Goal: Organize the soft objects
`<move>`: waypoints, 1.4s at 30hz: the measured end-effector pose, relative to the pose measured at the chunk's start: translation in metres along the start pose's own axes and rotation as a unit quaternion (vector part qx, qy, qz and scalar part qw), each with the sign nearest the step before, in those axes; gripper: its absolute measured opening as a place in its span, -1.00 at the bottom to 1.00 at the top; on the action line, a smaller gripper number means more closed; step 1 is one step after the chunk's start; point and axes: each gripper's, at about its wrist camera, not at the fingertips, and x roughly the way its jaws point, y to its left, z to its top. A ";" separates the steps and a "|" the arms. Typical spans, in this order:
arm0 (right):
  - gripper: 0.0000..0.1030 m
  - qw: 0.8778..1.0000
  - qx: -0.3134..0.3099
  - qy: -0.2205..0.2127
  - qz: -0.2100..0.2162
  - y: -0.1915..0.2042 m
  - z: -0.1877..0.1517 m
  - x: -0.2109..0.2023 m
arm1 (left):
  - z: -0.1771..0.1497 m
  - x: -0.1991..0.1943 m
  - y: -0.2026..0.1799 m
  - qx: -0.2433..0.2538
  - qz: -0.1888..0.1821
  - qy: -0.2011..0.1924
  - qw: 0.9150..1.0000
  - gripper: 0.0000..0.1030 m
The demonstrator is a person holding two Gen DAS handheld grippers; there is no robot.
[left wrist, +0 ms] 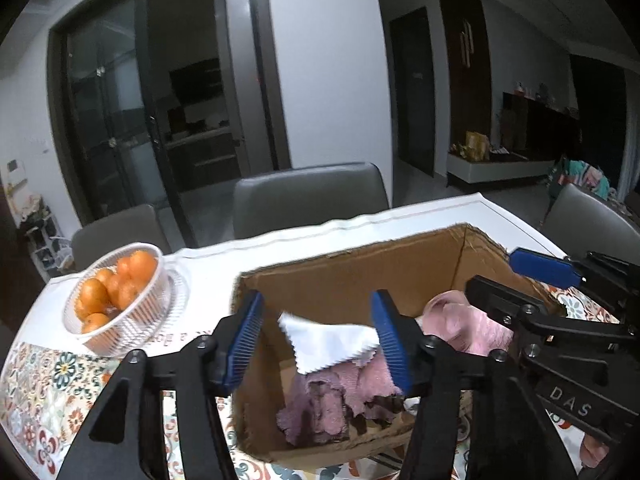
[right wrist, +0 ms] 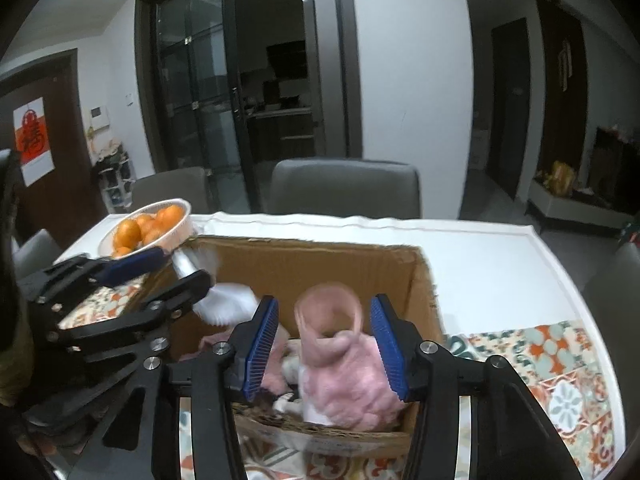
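Observation:
An open cardboard box stands on the table. Inside it lie a white cloth with a zigzag edge, a mauve fuzzy cloth and a pink fuzzy sock. My left gripper is open above the box, with the white cloth between its fingers but not pinched. My right gripper is open above the box, either side of the pink sock, which looks blurred. Each gripper shows in the other's view: the right one, the left one.
A clear plastic bowl of oranges sits left of the box. A patterned table mat lies under the box on the white table. Grey chairs stand behind the table.

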 end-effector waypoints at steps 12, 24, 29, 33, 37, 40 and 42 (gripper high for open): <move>0.25 0.999 0.009 -0.027 -0.040 -0.002 -0.012 -0.061 | -0.010 -0.078 0.000 -0.014 0.068 -0.049 0.996 0.61; 0.45 0.996 0.026 -0.063 -0.059 0.007 -0.039 -0.152 | -0.036 -0.162 -0.009 -0.029 0.093 -0.077 0.992 0.88; 0.49 0.995 0.023 -0.071 -0.061 0.012 -0.052 -0.181 | -0.051 -0.194 -0.012 -0.031 0.101 -0.084 0.991 0.90; 0.56 0.995 0.022 -0.079 -0.062 0.017 -0.063 -0.204 | -0.063 -0.220 -0.017 -0.037 0.109 -0.092 0.989 0.94; 0.60 0.995 0.024 -0.084 -0.056 0.021 -0.076 -0.229 | -0.073 -0.243 -0.019 -0.042 0.109 -0.098 0.988 0.99; 0.63 0.995 0.023 -0.086 -0.054 0.024 -0.086 -0.245 | -0.082 -0.259 -0.023 -0.042 0.113 -0.105 0.987 1.00; 0.64 0.994 0.022 -0.088 -0.054 0.027 -0.091 -0.254 | -0.090 -0.269 -0.026 -0.042 0.111 -0.109 0.987 1.00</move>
